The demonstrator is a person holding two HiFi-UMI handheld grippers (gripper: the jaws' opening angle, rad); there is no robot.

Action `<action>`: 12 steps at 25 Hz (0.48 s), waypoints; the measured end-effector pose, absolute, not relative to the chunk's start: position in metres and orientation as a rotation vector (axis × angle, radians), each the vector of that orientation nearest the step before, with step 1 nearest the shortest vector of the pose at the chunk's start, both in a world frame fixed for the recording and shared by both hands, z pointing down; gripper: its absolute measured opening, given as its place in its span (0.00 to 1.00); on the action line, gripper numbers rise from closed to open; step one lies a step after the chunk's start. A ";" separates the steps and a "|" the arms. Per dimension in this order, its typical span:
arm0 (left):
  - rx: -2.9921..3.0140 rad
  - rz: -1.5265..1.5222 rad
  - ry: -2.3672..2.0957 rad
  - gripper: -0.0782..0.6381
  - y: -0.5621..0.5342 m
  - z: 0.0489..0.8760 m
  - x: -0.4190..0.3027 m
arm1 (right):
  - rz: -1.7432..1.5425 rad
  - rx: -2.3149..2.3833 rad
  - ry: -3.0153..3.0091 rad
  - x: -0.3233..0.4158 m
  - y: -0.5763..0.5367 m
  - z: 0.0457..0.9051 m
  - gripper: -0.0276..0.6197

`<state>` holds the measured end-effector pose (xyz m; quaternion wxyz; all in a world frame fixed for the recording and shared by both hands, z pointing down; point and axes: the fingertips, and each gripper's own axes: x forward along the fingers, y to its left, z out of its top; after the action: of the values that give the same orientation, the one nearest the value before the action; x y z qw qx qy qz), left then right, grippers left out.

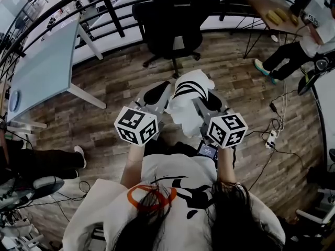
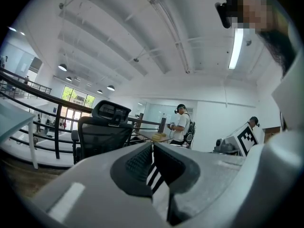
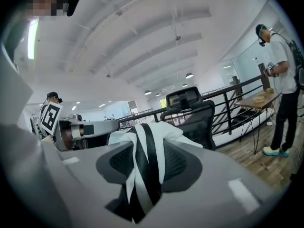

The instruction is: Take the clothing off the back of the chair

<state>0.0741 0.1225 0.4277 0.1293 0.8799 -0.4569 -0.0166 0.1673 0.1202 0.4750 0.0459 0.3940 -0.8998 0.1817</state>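
Clothing (image 1: 189,95), white with black stripes: off the chair (image 1: 175,20), held up in front of it. Left tongs (image 2: 153,167) clamp a striped edge; right tongs (image 3: 142,172) clamp a striped fold. Railing (image 1: 104,4) behind the chair; desk (image 1: 42,61) well apart, left. The clothing's lower part is hidden behind the tongs.

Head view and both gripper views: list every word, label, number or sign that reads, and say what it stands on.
No readable text in any view.
Marker cubes: black-and-white square patterns only, no letters.
Clothing: black stripes, no print.
Person's shirt: an orange ring and a black figure, no legible words.
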 end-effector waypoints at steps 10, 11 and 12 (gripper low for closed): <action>2.559 -0.051 -1.338 0.11 0.129 0.425 0.072 | 0.533 1.174 -2.752 0.164 0.126 0.475 0.30; 2.560 -0.051 -1.339 0.11 0.130 0.424 0.073 | 0.532 1.173 -2.752 0.165 0.126 0.475 0.30; 2.560 -0.050 -1.339 0.11 0.130 0.424 0.074 | 0.531 1.173 -2.751 0.166 0.127 0.475 0.30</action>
<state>0.0742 0.1303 0.4238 0.1259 0.8789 -0.4598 -0.0173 0.1659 0.1266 0.4746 0.0522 0.3856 -0.9045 0.1747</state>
